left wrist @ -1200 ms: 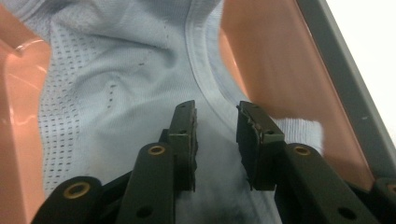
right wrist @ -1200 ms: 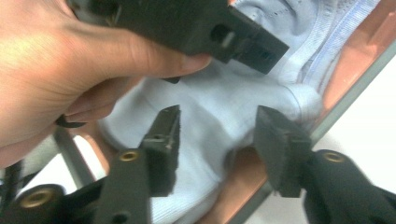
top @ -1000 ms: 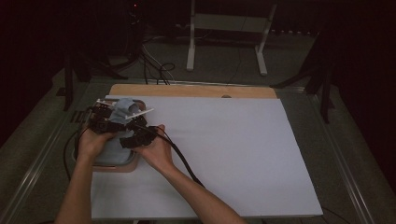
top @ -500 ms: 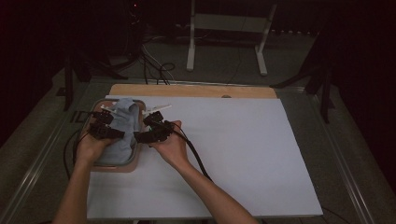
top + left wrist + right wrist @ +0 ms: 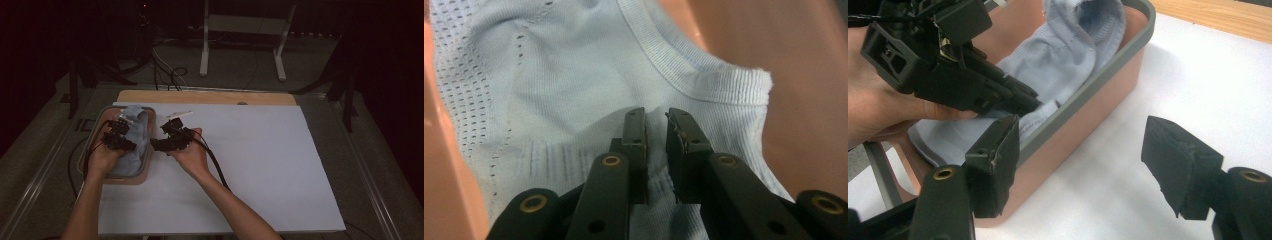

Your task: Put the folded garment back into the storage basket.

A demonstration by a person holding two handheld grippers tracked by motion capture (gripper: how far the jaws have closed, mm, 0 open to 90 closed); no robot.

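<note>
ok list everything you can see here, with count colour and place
garment: one, pale blue knit, lying in the tray
tray: one, pinkish with grey rim, at the table's left
sheet: one, white, covering most of the table
board: one, wooden, along the sheet's far edge
stand: one, white, on the floor behind the table
left gripper: one, black, jaws nearly shut, pressed into the garment
right gripper: one, black, jaws open, beside the tray over the sheet

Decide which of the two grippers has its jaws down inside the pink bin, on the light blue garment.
The left gripper: its nearly closed jaws are pinching the light blue garment in the pink bin. The right gripper stands wide open outside the bin, over the white sheet.
</note>
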